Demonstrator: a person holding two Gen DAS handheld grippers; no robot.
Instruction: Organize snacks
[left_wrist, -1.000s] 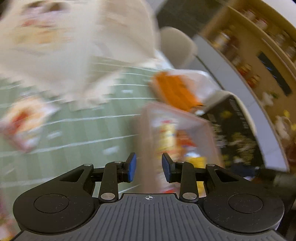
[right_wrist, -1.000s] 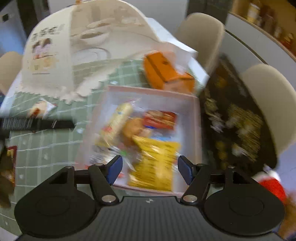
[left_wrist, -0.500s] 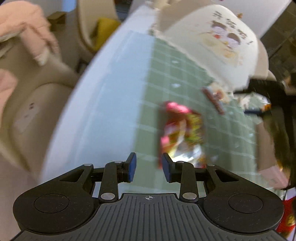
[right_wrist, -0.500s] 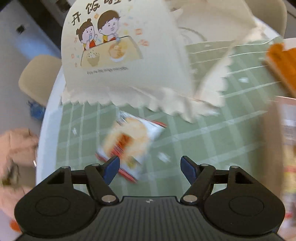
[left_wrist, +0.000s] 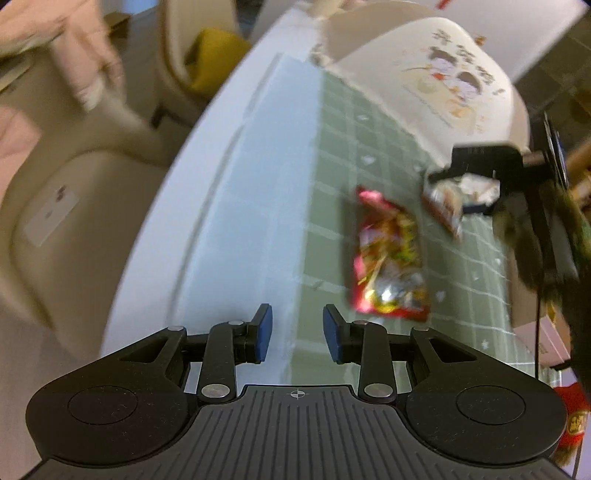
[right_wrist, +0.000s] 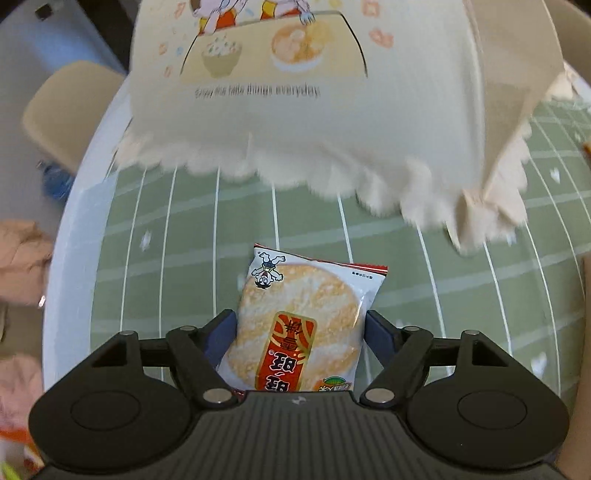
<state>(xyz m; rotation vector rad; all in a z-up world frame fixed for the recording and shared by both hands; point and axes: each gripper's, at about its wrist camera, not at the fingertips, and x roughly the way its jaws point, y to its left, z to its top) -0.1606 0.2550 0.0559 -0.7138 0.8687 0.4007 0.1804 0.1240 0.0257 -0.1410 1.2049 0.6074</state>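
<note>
Between the right gripper fingers, a rice cracker packet is lying flat on the green checked tablecloth.

Its jaws have just been opening and are standing wide, one on each side of the packet; whether the pads are touching it cannot be told. The left gripper is standing narrow and empty, with a red snack packet just beyond it. A cream food cover is sitting near the cracker packet but is not blocking either grasp.
</note>
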